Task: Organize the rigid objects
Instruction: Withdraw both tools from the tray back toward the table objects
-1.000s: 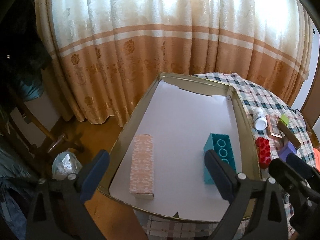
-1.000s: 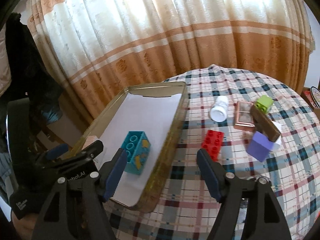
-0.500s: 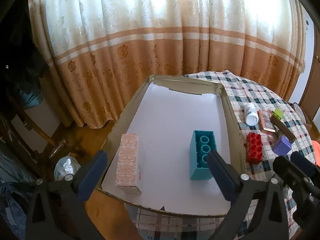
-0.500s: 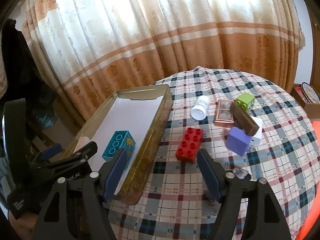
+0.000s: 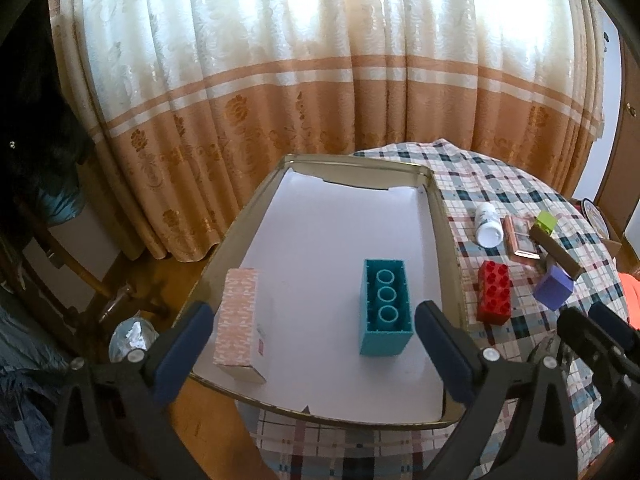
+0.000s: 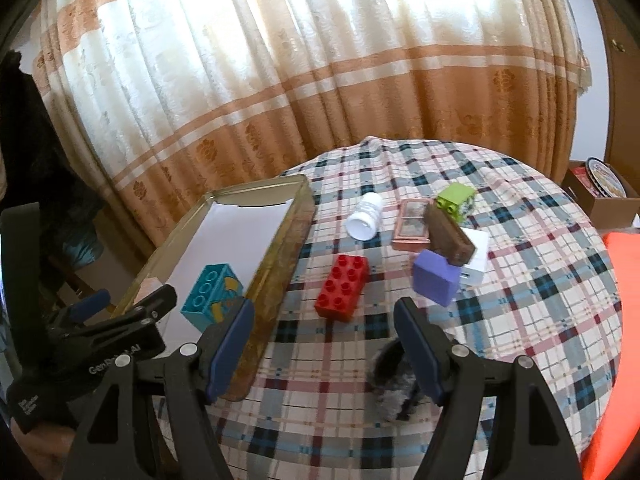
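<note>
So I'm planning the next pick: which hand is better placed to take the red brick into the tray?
Right. The right gripper is open and empty, with the red brick just ahead of its fingers; the left gripper faces the tray.

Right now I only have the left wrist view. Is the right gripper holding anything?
Observer: No. The right gripper is open and its pads touch nothing. The red studded plastic brick lies on the checked tablecloth just ahead of it.
Operator: Is anything hidden behind the purple block?
Observer: Yes. A white boxy thing sits right behind the purple block, and the brown bar lies across the top of them.
Operator: Any markings on the teal brick in the tray?
Observer: The teal plastic brick has yellow print on the side that faces the right camera.
</note>
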